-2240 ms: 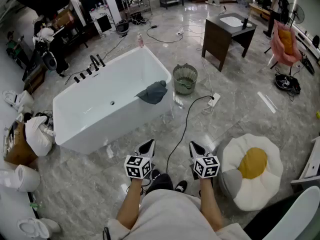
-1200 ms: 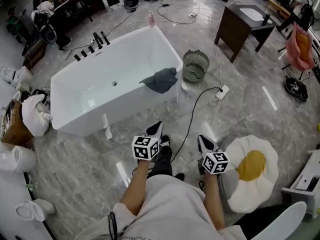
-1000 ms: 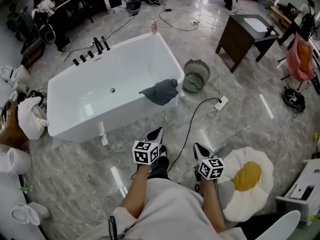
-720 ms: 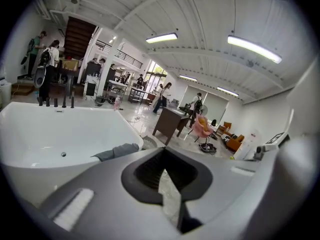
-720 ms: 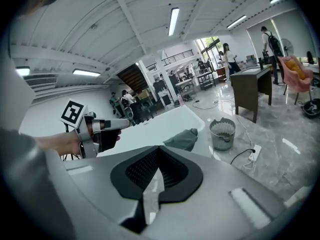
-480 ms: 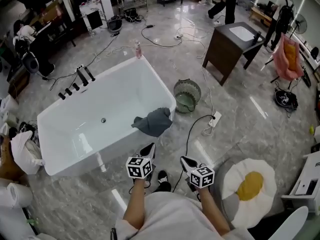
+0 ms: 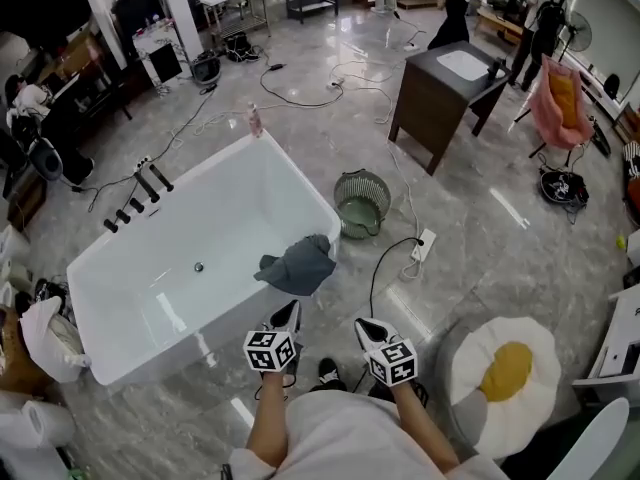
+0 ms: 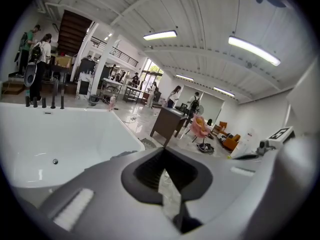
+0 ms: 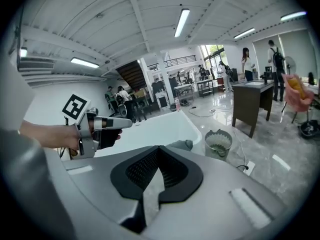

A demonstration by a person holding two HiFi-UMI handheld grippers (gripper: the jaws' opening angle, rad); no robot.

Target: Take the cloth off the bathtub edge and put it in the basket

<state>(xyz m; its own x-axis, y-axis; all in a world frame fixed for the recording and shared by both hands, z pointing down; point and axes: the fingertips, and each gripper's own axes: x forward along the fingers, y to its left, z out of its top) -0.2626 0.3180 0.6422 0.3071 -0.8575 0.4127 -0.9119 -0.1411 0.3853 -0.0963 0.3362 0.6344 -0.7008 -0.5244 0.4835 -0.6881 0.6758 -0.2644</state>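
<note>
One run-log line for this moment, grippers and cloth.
phase: pre-grasp | left gripper: shut, empty | right gripper: shut, empty | cloth: draped on bathtub edge | basket: on floor nearby

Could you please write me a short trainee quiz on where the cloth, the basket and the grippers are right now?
1. True or false: the basket stands on the floor, outside the bathtub.
2. The cloth lies: A) in the basket, B) over the bathtub edge, C) on the floor.
3. Fill in: the left gripper and right gripper both have their jaws ___, holding nothing.
Key: 1 true; 2 B; 3 shut.
</note>
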